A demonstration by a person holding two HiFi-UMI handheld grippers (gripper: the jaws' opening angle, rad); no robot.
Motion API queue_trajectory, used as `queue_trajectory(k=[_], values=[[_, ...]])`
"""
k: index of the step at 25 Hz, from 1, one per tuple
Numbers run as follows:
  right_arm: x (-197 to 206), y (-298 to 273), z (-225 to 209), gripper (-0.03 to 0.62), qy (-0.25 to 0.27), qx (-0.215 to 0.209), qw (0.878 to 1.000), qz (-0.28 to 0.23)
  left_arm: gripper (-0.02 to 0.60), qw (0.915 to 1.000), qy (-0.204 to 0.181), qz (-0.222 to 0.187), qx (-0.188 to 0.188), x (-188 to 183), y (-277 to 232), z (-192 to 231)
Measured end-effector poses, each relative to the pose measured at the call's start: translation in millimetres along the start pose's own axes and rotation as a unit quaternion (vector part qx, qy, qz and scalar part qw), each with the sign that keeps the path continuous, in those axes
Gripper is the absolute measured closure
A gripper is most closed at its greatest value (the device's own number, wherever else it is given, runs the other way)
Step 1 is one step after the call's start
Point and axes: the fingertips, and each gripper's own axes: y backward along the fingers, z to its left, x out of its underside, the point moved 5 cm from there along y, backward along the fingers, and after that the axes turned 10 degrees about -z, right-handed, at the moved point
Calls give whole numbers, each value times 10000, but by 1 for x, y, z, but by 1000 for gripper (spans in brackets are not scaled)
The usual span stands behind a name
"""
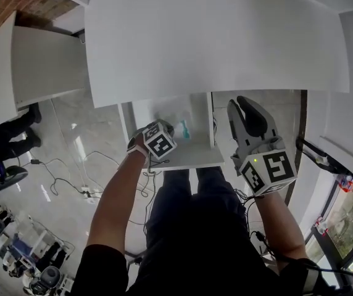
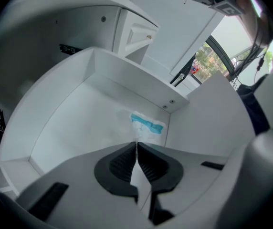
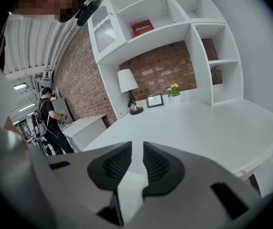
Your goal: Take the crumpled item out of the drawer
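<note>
The white drawer (image 1: 192, 158) stands pulled out under the desk. A crumpled white item with a blue stripe (image 2: 148, 126) lies on its floor near the far right corner, and it also shows as the blue-striped item (image 1: 183, 129) in the head view. My left gripper (image 2: 136, 144) reaches into the drawer with its jaws shut. The item's near edge runs into the tips and looks pinched there. In the head view the left gripper (image 1: 173, 131) is mostly hidden behind its marker cube. My right gripper (image 1: 242, 104) is held to the right of the drawer, pointing away, slightly open and empty (image 3: 136, 146).
The white desk top (image 1: 213, 36) overhangs the drawer. Cables (image 1: 71, 177) trail on the floor to the left. The drawer's walls (image 2: 55, 104) close in round the left gripper. Shelves, a lamp (image 3: 127, 87) and a standing person (image 3: 50, 120) show in the right gripper view.
</note>
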Motion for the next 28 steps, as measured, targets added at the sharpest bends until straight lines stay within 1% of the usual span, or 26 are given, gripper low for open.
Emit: queue_trajectory(k=[3, 5, 7, 9, 12, 14, 18, 22, 24, 28], values=[[-12, 7, 5, 528, 114, -34, 9999, -87, 561, 9997, 7, -202, -162, -9, 19, -3], [-21, 11, 7, 531, 187, -51, 9997, -179, 561, 9991, 86, -337, -245, -15, 30, -5], [-31, 12, 9, 536, 243, -73, 9993, -258, 561, 9972, 364, -583, -293, -24, 44, -5], [-41, 14, 14, 540, 299, -108, 9990, -320, 561, 9914, 812, -967, -351, -36, 63, -3], [-58, 22, 25, 543, 351, -135, 9984, -414, 561, 9739, 1446, -1682, -485, -58, 98, -3], [-67, 26, 32, 545, 386, -168, 9979, -496, 561, 9630, 1671, -2012, -655, -69, 122, -2], [-82, 33, 43, 549, 485, -243, 9967, -599, 561, 9462, 1927, -2389, -1023, -78, 164, 0], [-98, 38, 53, 553, 586, -261, 9953, -730, 561, 9276, 2323, -2694, -1145, -81, 195, 6], [-105, 41, 57, 554, 630, -263, 9946, -778, 561, 9161, 2596, -2832, -1151, -83, 207, 12], [-117, 45, 62, 557, 685, -242, 9936, -866, 561, 8885, 3029, -3234, -1193, -94, 230, 35]])
